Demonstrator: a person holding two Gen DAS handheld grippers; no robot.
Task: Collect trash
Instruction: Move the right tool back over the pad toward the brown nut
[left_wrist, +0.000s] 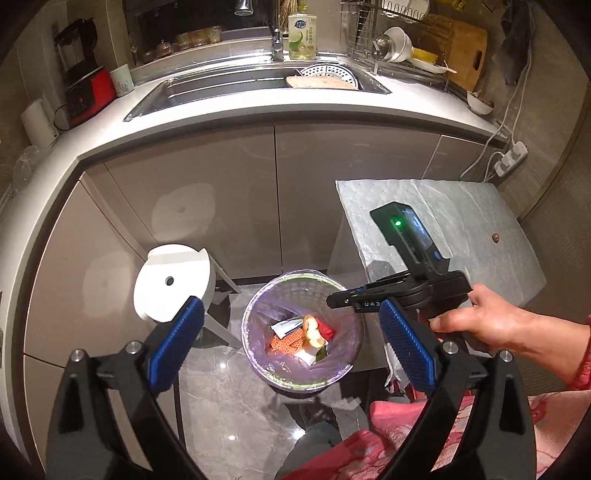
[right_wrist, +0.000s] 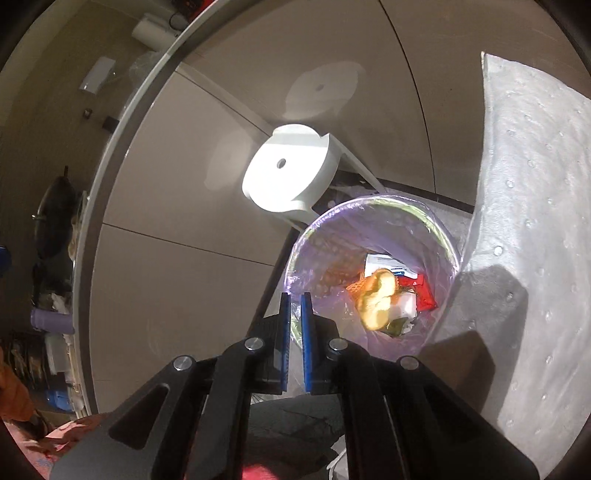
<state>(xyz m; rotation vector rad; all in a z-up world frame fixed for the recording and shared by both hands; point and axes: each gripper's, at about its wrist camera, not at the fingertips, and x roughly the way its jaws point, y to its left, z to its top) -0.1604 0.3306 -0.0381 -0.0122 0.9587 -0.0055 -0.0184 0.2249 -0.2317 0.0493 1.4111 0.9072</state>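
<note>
A round trash bin (left_wrist: 258, 306) lined with a clear purple bag stands on the floor; it also shows in the right wrist view (right_wrist: 321, 229). Inside lie an orange peel (left_wrist: 312, 330) (right_wrist: 378, 299), orange net, a red wrapper (left_wrist: 327, 329) (right_wrist: 424, 291) and white paper. My left gripper (left_wrist: 291, 334) is open and empty, high above the bin. My right gripper (right_wrist: 294, 297) (left_wrist: 334, 299) has its jaws nearly together with nothing between them, over the bin's near rim. A small brown bit (left_wrist: 496, 238) lies on the grey mat.
A white round stool (left_wrist: 173, 280) (right_wrist: 288, 173) stands left of the bin against the cabinets. A table with a grey padded mat (left_wrist: 443, 229) (right_wrist: 535, 221) is to the right. The counter with sink (left_wrist: 236, 88) and dish rack (left_wrist: 406, 40) runs behind.
</note>
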